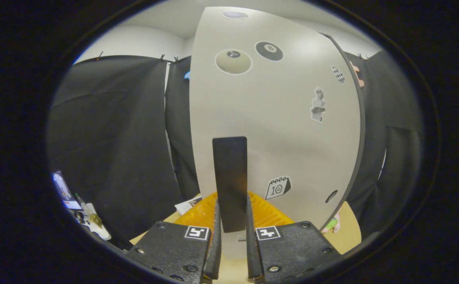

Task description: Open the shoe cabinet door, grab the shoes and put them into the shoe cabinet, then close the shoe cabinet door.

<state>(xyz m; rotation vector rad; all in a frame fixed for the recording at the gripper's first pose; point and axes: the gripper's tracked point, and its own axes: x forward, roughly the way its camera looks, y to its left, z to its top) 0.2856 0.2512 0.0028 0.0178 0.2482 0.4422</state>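
Looking forward along the fingers in the gripper view, the gripper [232, 232] stands right up against the pale grey, flat-panelled shoe cabinet door [276, 118], which rises tall and broad ahead and carries several stickers. Standing out from that door is a long, narrow, dark rectangular handle [230, 181], upright, with its lower end dropping between the two fingers. Both fingers sit tight against its flanks, one on each side, so the claw is clenched on the handle rather than released.

Judging by its look, the handle is a stiff, smooth bar, probably plastic or metal, so it should not flex but could slip if the squeeze loosens; holding it low and square across its narrow width, as now, seems the soundest grip. The door looks like a light, rigid board that should swing on its hinge with a modest, steady pull along its arc, not a straight tug.

Behind the fingers, an orange ribbed surface [270, 215] shows at either side of the handle, and a light wooden table top [349, 236] lies beyond the door's lower corner. No shoes can be made out.
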